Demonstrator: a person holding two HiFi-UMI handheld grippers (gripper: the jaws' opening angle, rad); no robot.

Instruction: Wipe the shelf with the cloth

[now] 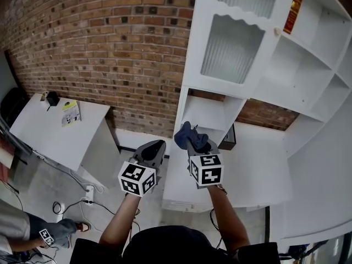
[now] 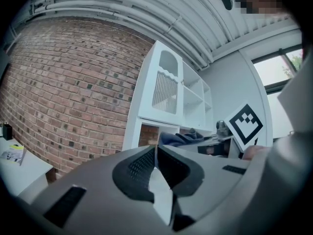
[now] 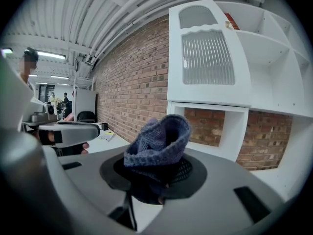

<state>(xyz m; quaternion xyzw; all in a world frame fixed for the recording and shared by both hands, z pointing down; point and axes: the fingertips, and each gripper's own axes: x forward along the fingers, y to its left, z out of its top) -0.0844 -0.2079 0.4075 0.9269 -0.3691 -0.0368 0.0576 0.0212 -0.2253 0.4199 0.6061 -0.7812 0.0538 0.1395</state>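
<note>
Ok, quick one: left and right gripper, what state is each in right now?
The left gripper is shut, with nothing between its jaws.
The right gripper is shut on the blue cloth.

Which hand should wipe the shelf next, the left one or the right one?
Right. The right hand-held gripper clamps the blue cloth and sits just in front of the low open shelf. The left hand-held gripper is shut and empty.

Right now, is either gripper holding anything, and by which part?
The right gripper pinches the blue cloth by its bunched lower end; the rest stands up above the jaws. The left gripper is shut on nothing.
</note>
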